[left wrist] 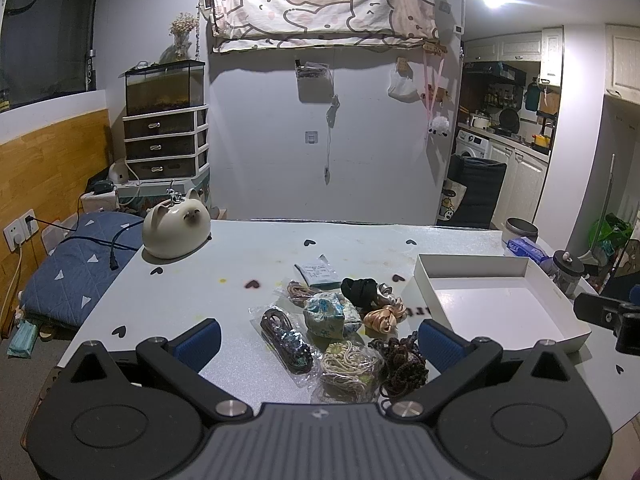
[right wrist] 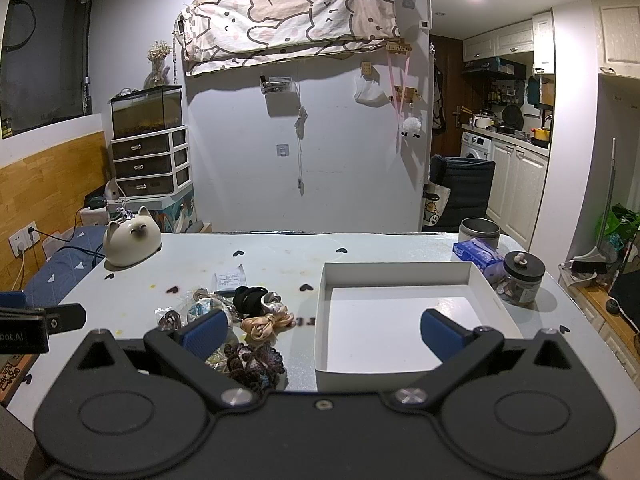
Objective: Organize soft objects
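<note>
A pile of soft hair ties lies mid-table: a black scrunchie (left wrist: pixel 359 290), a peach satin one (left wrist: pixel 381 318), a blue floral one (left wrist: pixel 327 314), a dark brown crocheted one (left wrist: pixel 403 366), and bagged ones (left wrist: pixel 349 364). An empty white box (left wrist: pixel 496 300) stands to their right. My left gripper (left wrist: pixel 319 342) is open above the near side of the pile, touching nothing. My right gripper (right wrist: pixel 322 330) is open, over the box's (right wrist: pixel 400 312) front-left corner. The peach scrunchie (right wrist: pixel 264 323) and brown one (right wrist: pixel 256 360) lie to the box's left.
A cat-shaped ceramic (left wrist: pixel 176 229) sits at the table's far left. A metal tin (right wrist: pixel 479 231), a blue tissue pack (right wrist: pixel 478 255) and a lidded glass jar (right wrist: pixel 522 280) stand behind and right of the box. A paper packet (left wrist: pixel 316 272) lies behind the pile.
</note>
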Available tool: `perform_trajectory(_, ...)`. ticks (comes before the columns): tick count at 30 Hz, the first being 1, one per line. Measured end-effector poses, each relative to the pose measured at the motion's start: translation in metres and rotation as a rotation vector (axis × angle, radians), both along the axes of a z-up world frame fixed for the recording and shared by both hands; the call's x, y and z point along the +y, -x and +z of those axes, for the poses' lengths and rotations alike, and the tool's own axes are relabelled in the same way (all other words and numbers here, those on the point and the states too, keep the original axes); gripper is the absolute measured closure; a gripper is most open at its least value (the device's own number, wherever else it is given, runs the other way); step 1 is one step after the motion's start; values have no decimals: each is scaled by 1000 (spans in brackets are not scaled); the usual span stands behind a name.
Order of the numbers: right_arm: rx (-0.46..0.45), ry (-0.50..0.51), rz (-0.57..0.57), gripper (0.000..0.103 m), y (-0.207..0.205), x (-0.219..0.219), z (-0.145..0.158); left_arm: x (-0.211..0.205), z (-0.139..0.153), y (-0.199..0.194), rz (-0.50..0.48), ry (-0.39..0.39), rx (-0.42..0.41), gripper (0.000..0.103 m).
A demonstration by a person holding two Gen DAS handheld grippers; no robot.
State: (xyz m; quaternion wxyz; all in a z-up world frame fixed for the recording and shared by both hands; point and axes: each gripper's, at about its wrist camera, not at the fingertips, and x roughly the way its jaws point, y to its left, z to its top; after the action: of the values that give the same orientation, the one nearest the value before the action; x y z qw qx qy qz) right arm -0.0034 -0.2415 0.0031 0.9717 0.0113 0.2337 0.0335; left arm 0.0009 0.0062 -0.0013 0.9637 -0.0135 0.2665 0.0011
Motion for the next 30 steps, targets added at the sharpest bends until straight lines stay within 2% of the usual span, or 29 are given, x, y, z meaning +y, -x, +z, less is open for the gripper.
perform_trajectory(6, 4, -7, 4, 0, -1, 0, -1, 8, 0, -4, 2, 6, 5, 0)
perform_trajectory(8, 9, -12, 12, 0, -3, 0, -2, 11, -16, -16, 18, 5, 13, 0)
perform_trajectory(13, 16, -11, 50, 0, -17, 8, -6, 21, -19, -20, 72, -2, 17, 0)
perform_trajectory(14, 14, -7, 55, 0, -20, 9, -7, 20, -11, -14, 73, -2, 16, 0)
perform_trajectory(18, 15, -5, 92, 0, -43, 10, -13, 17, -14, -21, 102, -21, 23, 0)
perform_trajectory(30, 74, -22, 296, 0, -123, 7, -29, -18, -36, -87, 175, -24, 138, 0)
